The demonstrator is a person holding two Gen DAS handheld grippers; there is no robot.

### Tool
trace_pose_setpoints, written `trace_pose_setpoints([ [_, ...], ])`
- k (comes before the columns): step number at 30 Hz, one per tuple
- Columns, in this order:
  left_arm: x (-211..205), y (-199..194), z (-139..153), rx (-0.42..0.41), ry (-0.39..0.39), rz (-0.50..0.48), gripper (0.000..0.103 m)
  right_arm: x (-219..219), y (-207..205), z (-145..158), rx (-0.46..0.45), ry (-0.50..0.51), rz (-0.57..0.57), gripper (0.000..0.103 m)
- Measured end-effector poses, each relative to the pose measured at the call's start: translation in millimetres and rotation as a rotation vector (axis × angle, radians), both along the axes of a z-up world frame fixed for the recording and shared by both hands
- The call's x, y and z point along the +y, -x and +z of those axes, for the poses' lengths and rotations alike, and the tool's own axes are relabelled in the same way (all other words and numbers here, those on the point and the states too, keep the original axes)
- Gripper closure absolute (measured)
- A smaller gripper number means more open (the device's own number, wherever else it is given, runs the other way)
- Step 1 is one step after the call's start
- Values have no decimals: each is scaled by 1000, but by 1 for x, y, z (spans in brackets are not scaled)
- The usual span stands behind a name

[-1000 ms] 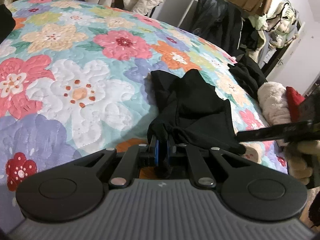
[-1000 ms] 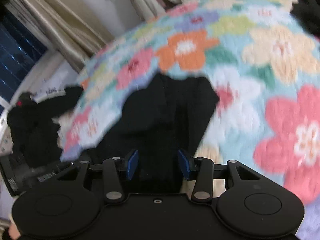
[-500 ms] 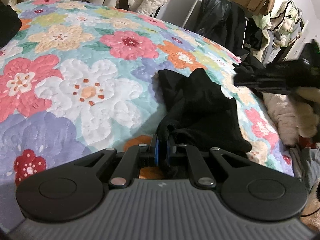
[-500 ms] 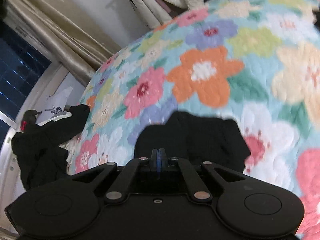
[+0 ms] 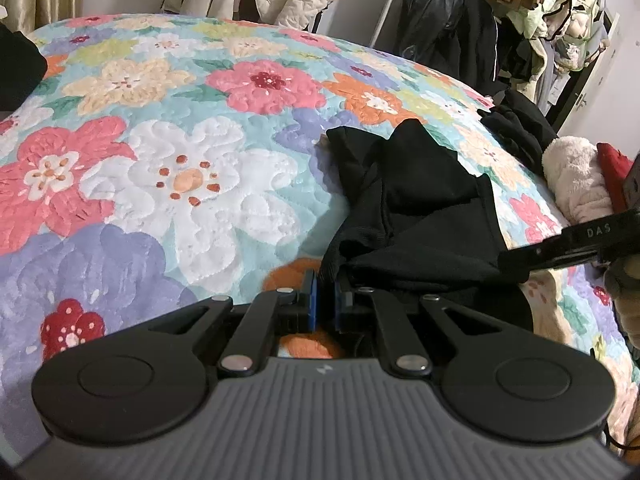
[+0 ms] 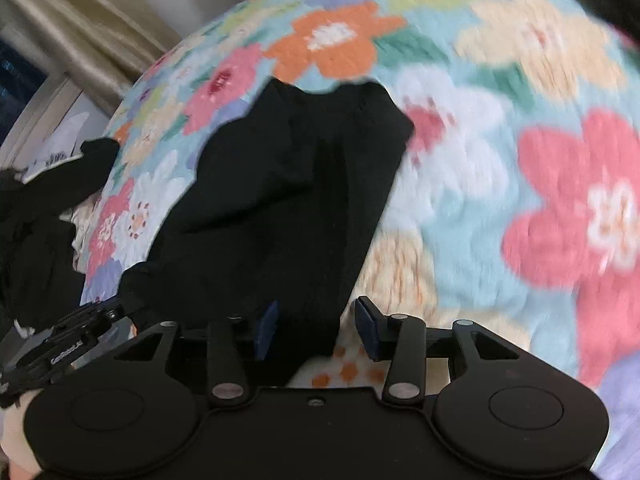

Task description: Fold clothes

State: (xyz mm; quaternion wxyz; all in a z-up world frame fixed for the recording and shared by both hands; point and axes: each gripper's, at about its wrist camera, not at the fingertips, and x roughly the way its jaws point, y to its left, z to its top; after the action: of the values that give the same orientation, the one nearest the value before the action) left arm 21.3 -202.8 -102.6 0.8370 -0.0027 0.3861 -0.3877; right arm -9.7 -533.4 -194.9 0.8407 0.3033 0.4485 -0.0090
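Black garment point(image 5: 416, 216) lies bunched on the bed point(image 5: 168, 184). My left tool point(image 5: 324, 300) stays clenched on its near edge. My right tool point(image 6: 316, 328) has just reopened, cloth between the pads, unpinched; I judge a fresh grasp is needed before folding.

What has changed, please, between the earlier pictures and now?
The right gripper, whose jaws were shut half a second ago, has just opened them, with the black garment between them unpressed. The left gripper stayed shut on the garment's edge on the quilt.
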Motion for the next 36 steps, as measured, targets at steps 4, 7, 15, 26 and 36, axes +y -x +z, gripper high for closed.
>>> trace_pose_setpoints([
  [4,0,1,2,-1,2,16,96,4,9,4,-98,32,15,93],
  [7,-2,-4,6,4,28,31,96,11,9,16,-105,99,43,94],
  [15,6,-13,10,31,59,66,96,-13,-10,34,-201,-106,-7,95],
  [26,9,-15,-5,66,16,87,95,-16,-118,63,-378,-106,80,96],
  [36,38,-16,-4,128,98,124,94,-7,-72,46,-310,71,49,52],
])
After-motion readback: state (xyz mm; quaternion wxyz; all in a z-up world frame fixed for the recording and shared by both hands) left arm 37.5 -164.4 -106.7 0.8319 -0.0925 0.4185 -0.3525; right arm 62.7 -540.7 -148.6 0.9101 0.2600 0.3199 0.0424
